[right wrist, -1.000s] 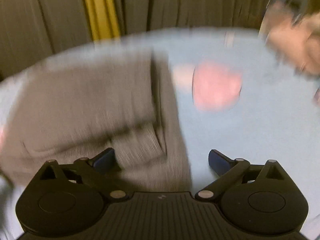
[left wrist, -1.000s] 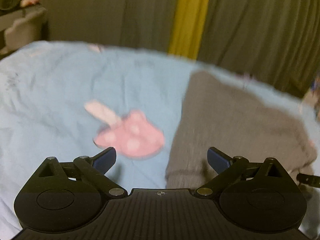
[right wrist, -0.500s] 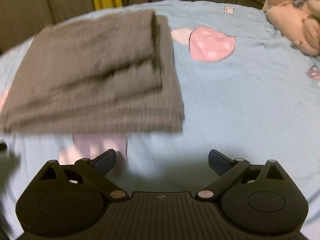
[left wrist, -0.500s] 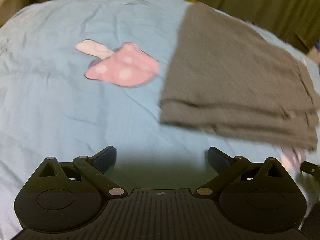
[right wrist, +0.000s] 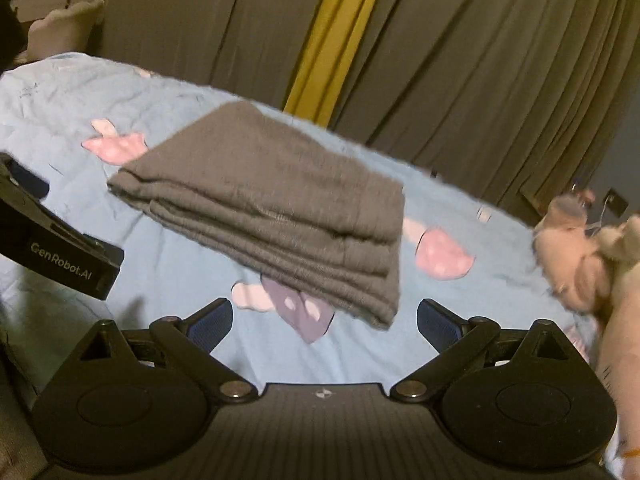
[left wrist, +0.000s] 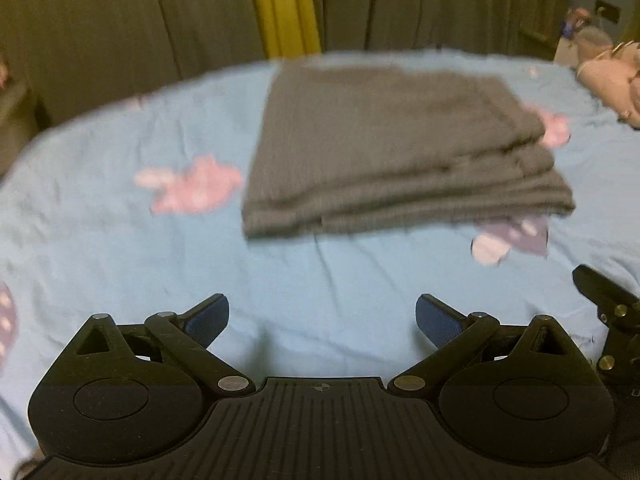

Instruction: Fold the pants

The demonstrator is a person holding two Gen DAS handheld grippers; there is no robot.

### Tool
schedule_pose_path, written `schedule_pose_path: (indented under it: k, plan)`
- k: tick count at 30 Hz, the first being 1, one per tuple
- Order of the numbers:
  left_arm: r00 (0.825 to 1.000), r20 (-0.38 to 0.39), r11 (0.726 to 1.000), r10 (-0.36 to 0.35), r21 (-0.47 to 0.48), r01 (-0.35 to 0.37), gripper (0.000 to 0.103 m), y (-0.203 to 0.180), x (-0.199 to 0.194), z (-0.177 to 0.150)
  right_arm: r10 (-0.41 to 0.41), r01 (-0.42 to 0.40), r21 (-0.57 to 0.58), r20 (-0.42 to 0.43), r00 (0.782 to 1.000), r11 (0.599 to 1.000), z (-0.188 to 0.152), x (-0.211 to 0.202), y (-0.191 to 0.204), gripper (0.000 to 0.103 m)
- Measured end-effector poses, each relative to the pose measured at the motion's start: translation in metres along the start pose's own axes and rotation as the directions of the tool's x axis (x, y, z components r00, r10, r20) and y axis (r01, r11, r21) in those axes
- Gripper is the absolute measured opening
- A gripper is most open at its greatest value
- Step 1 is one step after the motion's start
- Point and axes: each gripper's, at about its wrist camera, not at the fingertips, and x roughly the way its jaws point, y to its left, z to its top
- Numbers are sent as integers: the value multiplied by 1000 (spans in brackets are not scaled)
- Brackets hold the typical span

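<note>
The grey pants (left wrist: 384, 148) lie folded into a layered rectangle on the blue bed sheet (left wrist: 120, 264), partly covering pink mushroom prints (left wrist: 192, 186). The left gripper (left wrist: 322, 322) stands wide apart and empty, well short of the fabric. The right gripper (right wrist: 324, 322) is also spread wide, holding nothing, near the fold's corner. A plush toy (right wrist: 580, 256) rests at the bed's right side.

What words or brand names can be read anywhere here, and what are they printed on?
"GenRobot.AI": white lettering on the black body of the left gripper, seen at the left edge of the right wrist view.

A small round mark sits on each gripper's ribbed housing, but it carries no letters.

Nothing readable on the folded grey pants, the blue sheet or the curtains.
</note>
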Motion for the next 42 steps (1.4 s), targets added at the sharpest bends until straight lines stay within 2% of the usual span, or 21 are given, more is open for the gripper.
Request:
schedule_pose_path:
  k: [3, 7, 11, 14, 16, 20, 24, 33, 42]
  plan:
    - [995, 94, 999, 40, -9, -39, 103, 3, -19, 0, 57, -56, 66, -11, 998, 996, 1, 5, -11, 99]
    - [995, 93, 999, -26, -34, 30, 103, 8, -23, 1, 104, -93, 184, -50, 993, 978, -1, 14, -24, 99]
    - [997, 71, 999, -12, -36, 15, 103, 6, -19, 5, 80, -50, 292, -94, 992, 955, -1, 26, -32, 99]
    - [999, 48, 999, -12, -42, 14, 103, 5, -8, 9, 36, 22, 315, -179, 983, 949, 3, 44, -35, 99]
    - [999, 40, 999, -1, -49, 3, 103, 5, -3, 10, 28, 43, 312, -218, 975, 949, 6, 54, -37, 99]
    - [999, 29, 998, 15, -69, -13, 103, 8, 8, 15, 66, -19, 339, -127, 990, 941, 9, 58, -42, 99]
    - [999, 19, 995, 43, -86, -41, 103, 10, 22, 19, 105, -79, 343, -58, 993, 936, 11, 63, -45, 99]
    - [1000, -13, 992, 8, -124, -10, 103, 15, 49, 31, 112, -82, 327, -73, 991, 941, 13, 87, -41, 99]
    - [999, -30, 994, -43, -102, 39, 103, 6, 59, 29, 168, -125, 389, -80, 982, 913, 9, 105, -43, 99]
